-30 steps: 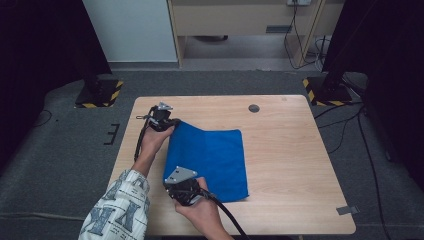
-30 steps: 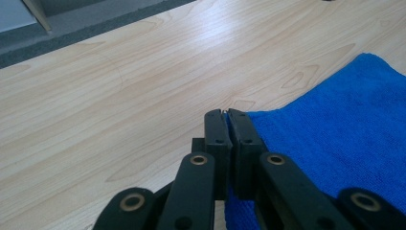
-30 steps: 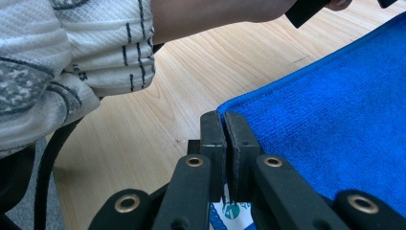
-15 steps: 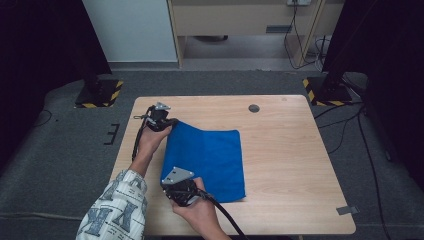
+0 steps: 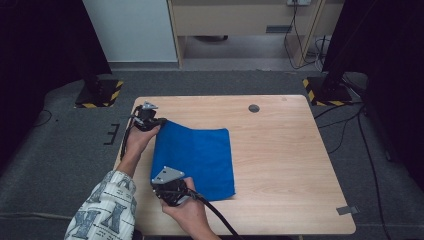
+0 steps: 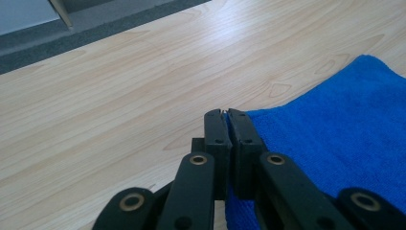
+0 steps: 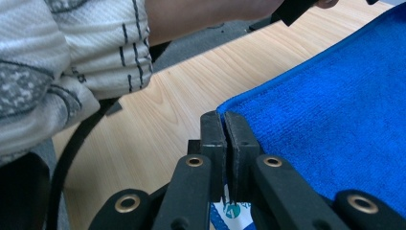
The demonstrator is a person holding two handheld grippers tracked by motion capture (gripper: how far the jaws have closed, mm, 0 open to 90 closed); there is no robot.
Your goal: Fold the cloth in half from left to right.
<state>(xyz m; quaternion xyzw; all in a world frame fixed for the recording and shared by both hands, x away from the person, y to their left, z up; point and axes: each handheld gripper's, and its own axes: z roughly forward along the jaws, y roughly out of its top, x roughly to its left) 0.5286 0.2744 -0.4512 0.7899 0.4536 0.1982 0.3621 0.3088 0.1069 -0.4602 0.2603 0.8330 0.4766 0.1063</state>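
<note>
With each tongs clenched on a corner of the cloth [image 5: 197, 155], left [image 6: 228, 117] far and right [image 7: 223, 120] near, its left edge looks ready for folding across the table [image 5: 290, 165].

The left gripper [image 6: 227, 115] rises from the bottom edge, its two black jaws pressed together with only a thin dark seam between them. Their tips pinch the corner of a blue microfibre cloth [image 6: 335, 134], whose edge runs from the jaw tips up and to the right. The cloth spreads across the lower right, its nap visible, and a strip of it shows below the jaws between the linkage arms. Brass-coloured pivot pins dot the black links. Pale wooden table [image 6: 119, 96] with fine grain covers the rest, bare to the left of the jaws. Beyond its far edge, at top left, lies grey floor [image 6: 95, 24].
</note>
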